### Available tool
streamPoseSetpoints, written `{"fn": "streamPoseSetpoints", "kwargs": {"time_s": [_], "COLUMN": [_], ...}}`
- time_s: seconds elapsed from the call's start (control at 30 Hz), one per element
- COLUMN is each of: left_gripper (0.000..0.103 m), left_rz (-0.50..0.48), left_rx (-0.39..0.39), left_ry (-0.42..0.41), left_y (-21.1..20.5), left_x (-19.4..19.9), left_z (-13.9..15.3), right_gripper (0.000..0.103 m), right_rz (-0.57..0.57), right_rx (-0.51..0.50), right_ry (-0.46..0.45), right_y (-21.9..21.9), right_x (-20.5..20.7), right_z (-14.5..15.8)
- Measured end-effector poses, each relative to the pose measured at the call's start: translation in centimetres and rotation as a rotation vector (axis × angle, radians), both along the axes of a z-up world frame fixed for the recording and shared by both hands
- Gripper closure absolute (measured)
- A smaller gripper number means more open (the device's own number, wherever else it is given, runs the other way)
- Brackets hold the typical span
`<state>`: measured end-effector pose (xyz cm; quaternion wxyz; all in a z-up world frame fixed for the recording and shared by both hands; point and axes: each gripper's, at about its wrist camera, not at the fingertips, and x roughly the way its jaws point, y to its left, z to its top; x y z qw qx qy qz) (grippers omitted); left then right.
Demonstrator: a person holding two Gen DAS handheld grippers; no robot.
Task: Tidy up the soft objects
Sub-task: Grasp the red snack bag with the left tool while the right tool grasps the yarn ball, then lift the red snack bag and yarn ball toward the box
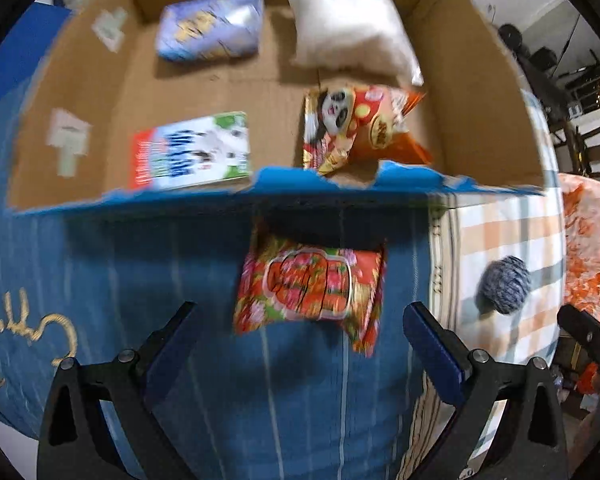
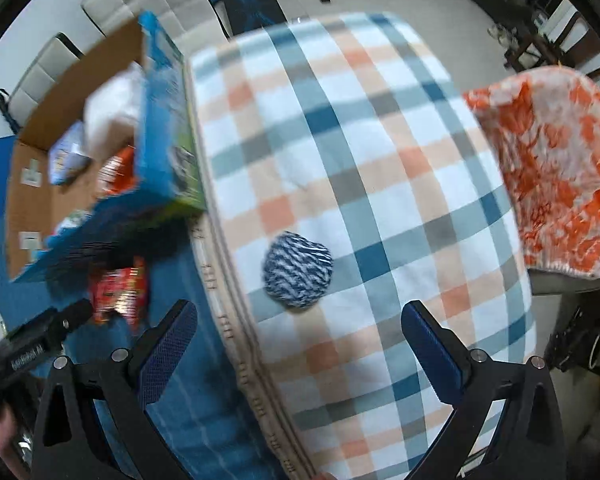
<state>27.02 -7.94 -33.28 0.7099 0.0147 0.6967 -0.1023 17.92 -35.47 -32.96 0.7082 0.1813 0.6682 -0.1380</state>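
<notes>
A red flowery soft pack (image 1: 310, 288) lies on the blue cloth (image 1: 140, 300) just in front of the open cardboard box (image 1: 496, 112). My left gripper (image 1: 300, 324) is open and empty, with the pack between and just beyond its fingers. A blue-and-white yarn ball (image 2: 298, 268) lies on the plaid blanket (image 2: 380, 160). My right gripper (image 2: 298, 320) is open and empty, close behind the ball. The box holds a white pillow (image 1: 350, 24), a panda snack bag (image 1: 356, 128), a blue pack (image 1: 210, 26) and a tissue pack (image 1: 192, 150).
An orange-and-white towel (image 2: 552, 176) drapes at the right edge of the blanket. The box (image 2: 156, 128) stands left of the blanket. Chairs and gym gear stand on the floor behind. The left gripper shows in the right wrist view (image 2: 40, 340).
</notes>
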Motion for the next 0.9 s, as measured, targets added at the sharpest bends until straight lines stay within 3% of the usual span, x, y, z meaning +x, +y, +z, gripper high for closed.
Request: {"fn": "streamPoseSetpoints", "kwargs": {"time_s": [0.2, 0.3, 0.37, 0.43, 0.53, 0.6, 0.67, 0.9], "left_gripper": [0.001, 0.001, 0.006, 0.018, 0.020, 0.020, 0.021, 0.022], "left_rz": [-0.052, -0.035, -0.036, -0.036, -0.041, -0.066, -0.083, -0.078], "left_rx": [0.057, 0.017, 0.019, 0.000, -0.003, 0.018, 0.033, 0.054], "left_ry": [0.084, 0.121, 0.099, 0.095, 0.088, 0.065, 0.045, 0.028], "left_y": [-2.0, -1.9, -2.1, -2.3, -2.5, -2.8, -3.0, -2.3], "left_x": [1.8, 1.9, 1.7, 1.4, 1.0, 0.5, 0.0, -2.1], "left_z": [-5.2, -6.9, -7.1, -7.1, -7.0, -6.9, -6.8, -6.6], "right_gripper": [0.000, 0.000, 0.000, 0.000, 0.009, 0.032, 0.044, 0.045], "right_rz": [0.013, 0.021, 0.023, 0.025, 0.031, 0.038, 0.043, 0.063], "right_rx": [0.025, 0.040, 0.043, 0.051, 0.059, 0.063, 0.061, 0.057], "right_ry": [0.039, 0.055, 0.074, 0.101, 0.147, 0.178, 0.199, 0.180], "right_y": [-0.5, -0.2, 0.0, 0.3, 0.6, 0.9, 1.0, 1.5], "right_x": [1.3, 2.2, 2.7, 3.3, 3.7, 3.7, 3.6, 2.6], "right_z": [-4.2, -5.7, -6.8, -8.0, -9.8, -10.7, -11.5, -11.4]}}
